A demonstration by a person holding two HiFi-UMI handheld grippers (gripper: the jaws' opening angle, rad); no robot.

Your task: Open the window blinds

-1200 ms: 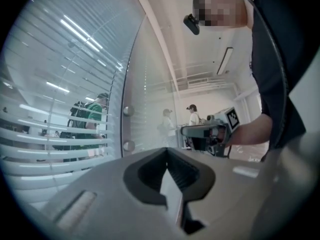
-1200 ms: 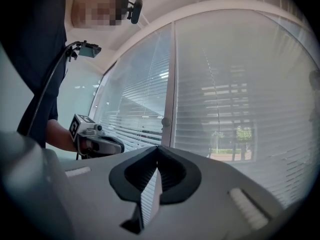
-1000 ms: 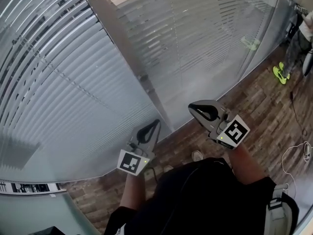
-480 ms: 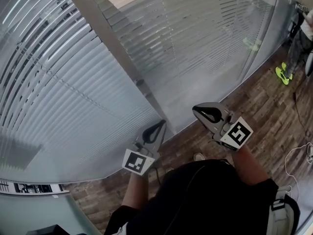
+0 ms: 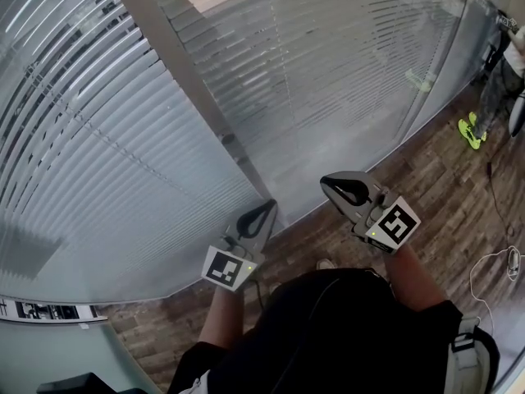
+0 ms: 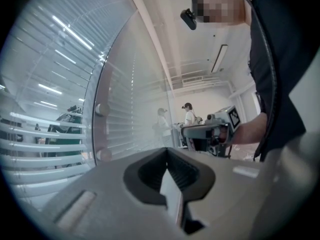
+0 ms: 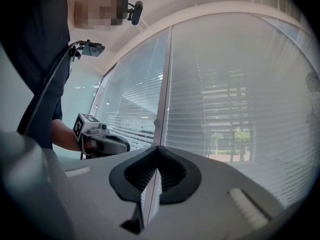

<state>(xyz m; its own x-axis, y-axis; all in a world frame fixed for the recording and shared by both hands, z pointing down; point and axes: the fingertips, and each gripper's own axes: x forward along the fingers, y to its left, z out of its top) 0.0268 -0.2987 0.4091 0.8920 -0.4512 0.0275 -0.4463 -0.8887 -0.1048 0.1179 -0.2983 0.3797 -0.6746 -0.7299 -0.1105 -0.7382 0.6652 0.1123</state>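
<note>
- The left gripper [image 5: 267,207] sits at about 6 o'clock in the head view. Its own view shows the jaws pressed together with nothing between them, so the left gripper [image 6: 166,149] is closed and empty.
- The right gripper [image 5: 326,181] is at about 4 o'clock and is also closed. In its own view the ribbed pads of the right gripper [image 7: 157,148] meet along one line and hold nothing.
- Both tips point toward the glass wall without touching it.
- The window blinds [image 5: 107,154] are down, filling the head view from 8 o'clock round to 1 o'clock behind the glass. The slats run level, in panels on either side of a grey upright post [image 5: 190,80].
- No view shows a cord or wand for the blinds clearly.
- At 12 o'clock the top edge cuts the blinds off, and only slivers of the outdoors show between the slats.
- The wearer's dark shirt [image 5: 328,335] hides the wooden floor [image 5: 435,179] below the grippers. Both forearms are cut off by it.
- At 2 o'clock a bystander is cropped by the right edge. Only a leg and bright green shoes [image 5: 469,130] show.
- A pale cable [image 5: 492,263] lies on the floor at 4 o'clock, and its ends cannot be made out.
- In the left gripper view, two distant figures [image 6: 187,115] stand beyond the glass, too small and hazy to describe.
- Round fittings [image 6: 101,109] sit on the glass edge there, and their kind is unclear.
</note>
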